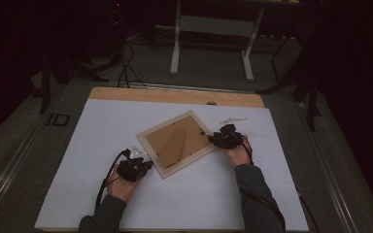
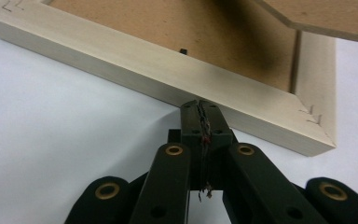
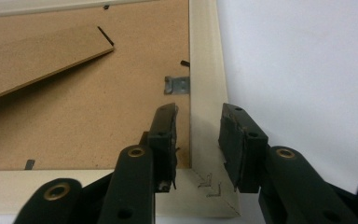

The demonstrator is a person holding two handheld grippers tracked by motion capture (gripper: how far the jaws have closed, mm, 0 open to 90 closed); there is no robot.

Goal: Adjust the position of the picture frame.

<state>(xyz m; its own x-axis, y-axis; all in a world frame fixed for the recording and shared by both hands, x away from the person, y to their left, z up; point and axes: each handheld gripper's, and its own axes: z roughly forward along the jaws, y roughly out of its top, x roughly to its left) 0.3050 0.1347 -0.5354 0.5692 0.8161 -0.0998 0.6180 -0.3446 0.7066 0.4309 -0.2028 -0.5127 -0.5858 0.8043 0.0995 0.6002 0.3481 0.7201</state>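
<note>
Wooden frame (image 1: 178,144), face down: your left tool (image 2: 200,109), shut and empty, braces its edge; your right tool (image 3: 198,135) straddles its corner rail unclamped; next, lift away.

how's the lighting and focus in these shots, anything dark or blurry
High view: dim, room beyond the table nearly black, white sheet brightest. Left gripper view: bright, frame sharp, stand shadows the backing. Right gripper view: even light, frame corner crisp, near parts soft.

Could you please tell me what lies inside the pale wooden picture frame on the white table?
Inside the pale wooden picture frame is a brown fibreboard backing, with a lighter brown stand flap lifted above it and small metal tabs at the rim. Whatever lies beneath the backing is covered.
</note>
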